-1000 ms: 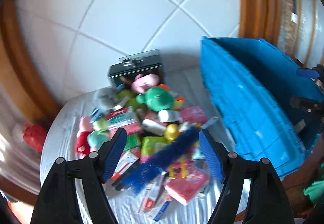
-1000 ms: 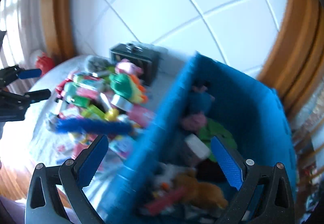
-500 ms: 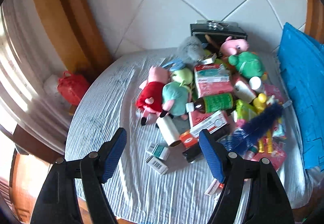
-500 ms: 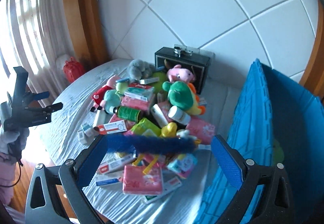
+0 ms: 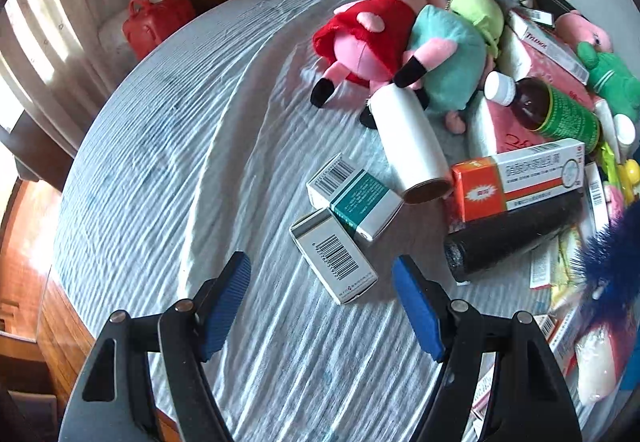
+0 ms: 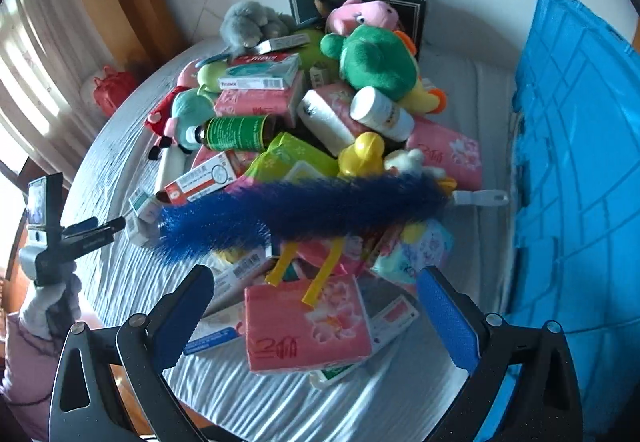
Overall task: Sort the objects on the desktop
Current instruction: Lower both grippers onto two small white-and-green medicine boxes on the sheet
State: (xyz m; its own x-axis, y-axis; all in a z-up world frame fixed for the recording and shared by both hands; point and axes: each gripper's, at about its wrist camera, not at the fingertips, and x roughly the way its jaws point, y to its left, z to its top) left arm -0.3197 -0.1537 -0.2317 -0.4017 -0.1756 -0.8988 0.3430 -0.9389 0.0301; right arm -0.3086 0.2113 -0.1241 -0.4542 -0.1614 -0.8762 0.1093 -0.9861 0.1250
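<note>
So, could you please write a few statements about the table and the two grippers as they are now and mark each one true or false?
1. The left gripper has its fingers apart with nothing between them. True.
2. The right gripper is clamped on the pink tissue pack. False: the pack lies on the cloth below open fingers.
3. The blue duster lies across the top of the pile. True.
4. The brown bottle with the green label stands upright. False: it lies on its side.
5. The blue crate stands left of the pile in the right wrist view. False: it stands on the right.
</note>
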